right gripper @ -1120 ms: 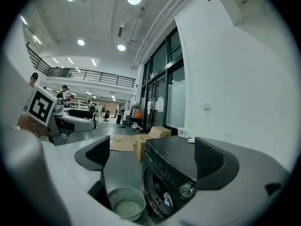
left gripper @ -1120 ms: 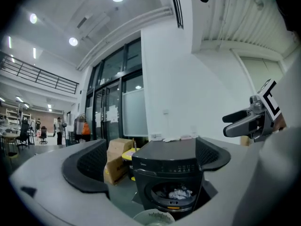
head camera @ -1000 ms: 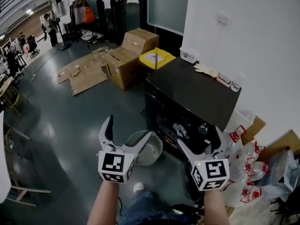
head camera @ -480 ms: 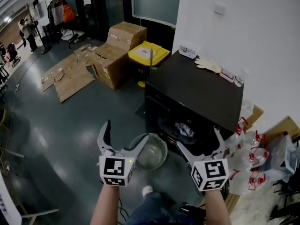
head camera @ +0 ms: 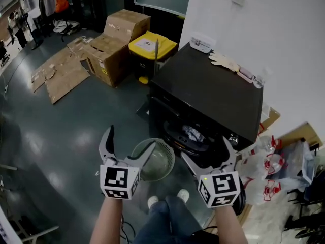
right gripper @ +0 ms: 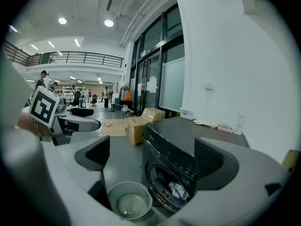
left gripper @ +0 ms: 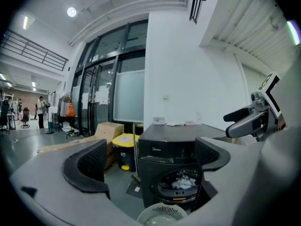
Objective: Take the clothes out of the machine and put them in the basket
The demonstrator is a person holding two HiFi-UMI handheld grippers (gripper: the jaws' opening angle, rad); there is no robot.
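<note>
Both spread wide, both empty. I hold the left gripper (head camera: 131, 139) with the basket (head camera: 166, 155) below and ahead. The right gripper (head camera: 205, 149) faces the machine (head camera: 203, 93), its clothes (head camera: 192, 133) ahead, ready for reaching.

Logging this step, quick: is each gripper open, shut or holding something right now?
Left gripper: open, holding nothing.
Right gripper: open, holding nothing.

Head cam steep down; gripper cams low, level, forward.
All three share washing machine (head camera: 203, 93) front and basket (head camera: 163, 161), close range.
</note>
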